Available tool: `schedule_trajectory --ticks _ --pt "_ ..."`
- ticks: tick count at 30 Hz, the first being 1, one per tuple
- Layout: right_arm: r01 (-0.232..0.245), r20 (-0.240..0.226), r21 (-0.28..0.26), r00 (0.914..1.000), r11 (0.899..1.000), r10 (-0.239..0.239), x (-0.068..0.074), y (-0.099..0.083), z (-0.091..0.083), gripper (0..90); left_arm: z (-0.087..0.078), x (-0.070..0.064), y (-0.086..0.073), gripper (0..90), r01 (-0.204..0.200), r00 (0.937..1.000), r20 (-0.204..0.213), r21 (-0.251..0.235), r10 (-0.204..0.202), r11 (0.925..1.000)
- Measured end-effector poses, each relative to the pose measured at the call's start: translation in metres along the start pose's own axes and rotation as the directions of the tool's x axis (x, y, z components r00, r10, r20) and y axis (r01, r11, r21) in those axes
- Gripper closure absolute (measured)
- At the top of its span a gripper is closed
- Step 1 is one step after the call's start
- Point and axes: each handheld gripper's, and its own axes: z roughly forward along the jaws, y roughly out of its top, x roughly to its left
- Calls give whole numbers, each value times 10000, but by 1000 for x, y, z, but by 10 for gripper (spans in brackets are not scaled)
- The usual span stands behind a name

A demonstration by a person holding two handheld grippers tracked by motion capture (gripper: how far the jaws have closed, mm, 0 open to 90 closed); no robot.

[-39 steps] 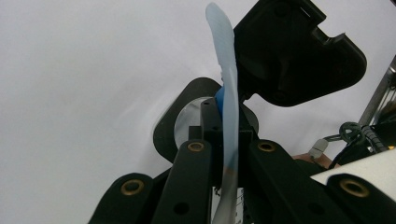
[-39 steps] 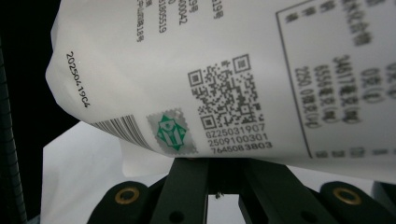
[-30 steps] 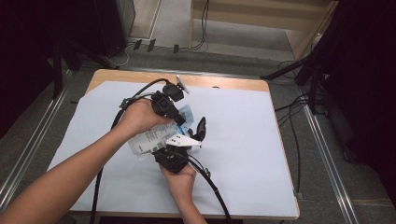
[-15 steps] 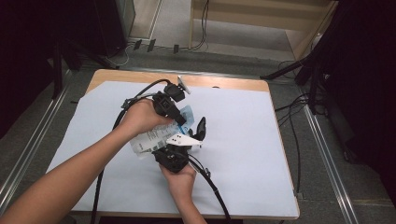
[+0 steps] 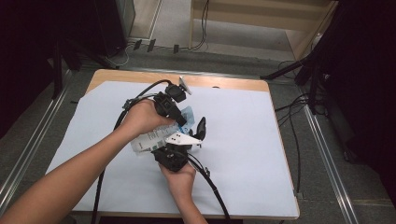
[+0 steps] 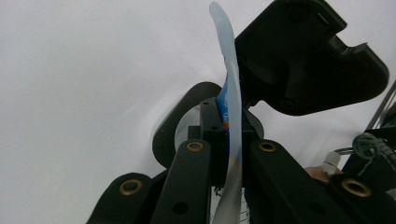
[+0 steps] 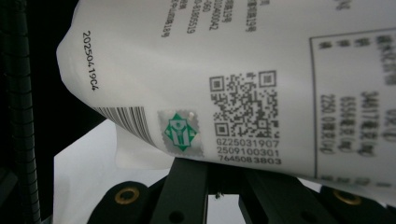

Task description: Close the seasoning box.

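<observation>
A white plastic packet (image 5: 148, 138) with a blue end and black print hangs over the middle of the table, held between both grippers. My left gripper (image 5: 180, 116) comes in from the left and is shut on the blue end. In the left gripper view the packet (image 6: 231, 93) stands edge-on, pinched between the jaws of the left gripper (image 6: 229, 137). My right gripper (image 5: 198, 132) reaches up from below and is shut on the packet's lower part. In the right gripper view the printed packet (image 7: 233, 60) with its QR code lies across the right gripper (image 7: 224, 179) and hides the jaw tips.
A pale cloth (image 5: 243, 158) covers the wooden table (image 5: 224, 82). Black cables (image 5: 212, 184) trail from both grippers toward the near edge. Metal rails (image 5: 327, 154) run along the floor on both sides, and a wooden shelf (image 5: 261, 23) stands beyond the table.
</observation>
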Motion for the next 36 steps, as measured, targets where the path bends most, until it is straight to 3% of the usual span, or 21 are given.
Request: schedule_trajectory --ticks 5,21,36 --pt "162 26 29 9999 9999 -162 0 -1 5 900 -7 -3 -2 900 -60 10000 -51 11 60 10000" --pt "76 188 160 9998 9998 -79 -1 -2 9 900 3 1 4 900 197 9998 -68 254 -195 9995" --pt "-404 -159 -570 9991 9976 396 -1 3 7 900 9 -10 17 888 -139 9980 -605 733 183 9972"
